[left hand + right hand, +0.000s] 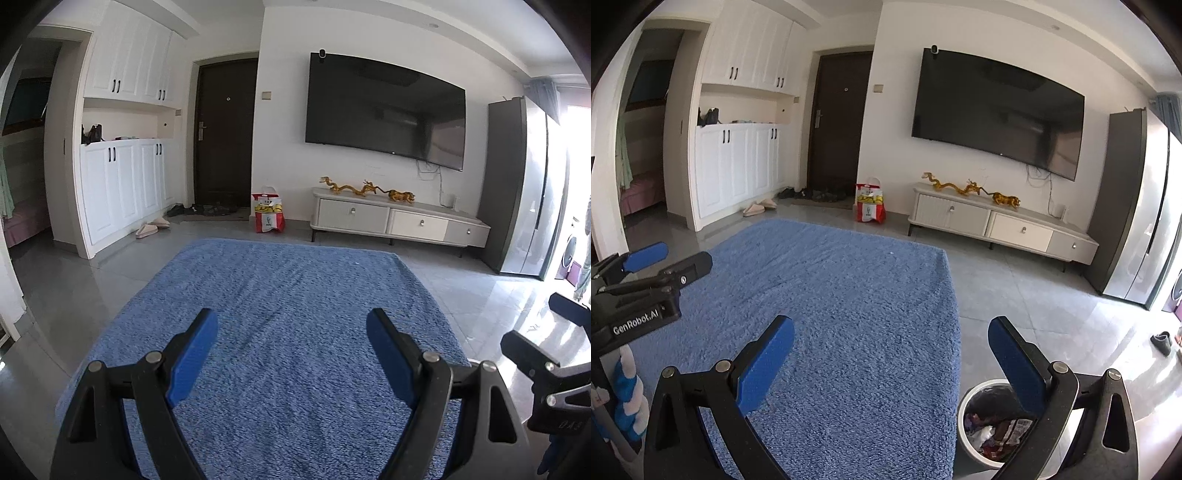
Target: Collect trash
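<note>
A blue shaggy rug (280,325) covers the floor ahead in both views (842,317). My left gripper (291,325) is open and empty above the rug; it also shows at the left in the right wrist view (665,254). My right gripper (892,332) is open and empty over the rug's right edge; part of it shows at the right in the left wrist view (546,354). A white trash bin (967,439) with a dark liner holds several crumpled wrappers (993,432). It stands on the tiles just right of the rug, under my right finger.
A red and white bag (870,206) stands by the dark door (836,122). A low TV cabinet (1001,221) with golden figurines runs along the wall under the TV (997,110). A grey fridge (1134,206) is at the right. Slippers (757,207) lie by the white cupboards (735,166).
</note>
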{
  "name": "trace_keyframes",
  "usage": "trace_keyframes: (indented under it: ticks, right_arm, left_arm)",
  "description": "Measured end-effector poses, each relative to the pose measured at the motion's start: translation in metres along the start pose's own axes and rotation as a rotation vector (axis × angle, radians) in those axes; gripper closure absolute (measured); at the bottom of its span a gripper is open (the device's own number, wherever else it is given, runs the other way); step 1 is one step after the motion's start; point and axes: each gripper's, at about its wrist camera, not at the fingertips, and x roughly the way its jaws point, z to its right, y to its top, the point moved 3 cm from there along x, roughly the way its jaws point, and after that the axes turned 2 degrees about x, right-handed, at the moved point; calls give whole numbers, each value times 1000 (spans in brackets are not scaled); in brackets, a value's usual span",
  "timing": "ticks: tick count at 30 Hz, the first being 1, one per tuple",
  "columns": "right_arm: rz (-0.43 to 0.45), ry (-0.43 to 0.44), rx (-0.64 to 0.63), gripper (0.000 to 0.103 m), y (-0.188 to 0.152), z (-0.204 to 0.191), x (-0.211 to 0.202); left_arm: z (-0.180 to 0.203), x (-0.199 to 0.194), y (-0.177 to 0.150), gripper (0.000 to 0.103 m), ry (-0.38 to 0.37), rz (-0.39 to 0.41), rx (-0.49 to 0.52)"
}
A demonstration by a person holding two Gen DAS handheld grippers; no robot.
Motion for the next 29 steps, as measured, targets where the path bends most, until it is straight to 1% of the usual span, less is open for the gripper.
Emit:
trace_keyframes:
  ticks: [14, 29]
  right_arm:
    - [-41, 14, 32, 0, -7, 3, 16]
    - [-63, 17, 44, 0, -13, 3, 25]
  left_arm:
    - [-2, 3, -4, 21, 46, -19, 18]
    - [-13, 8, -7, 21, 36, -50, 2]
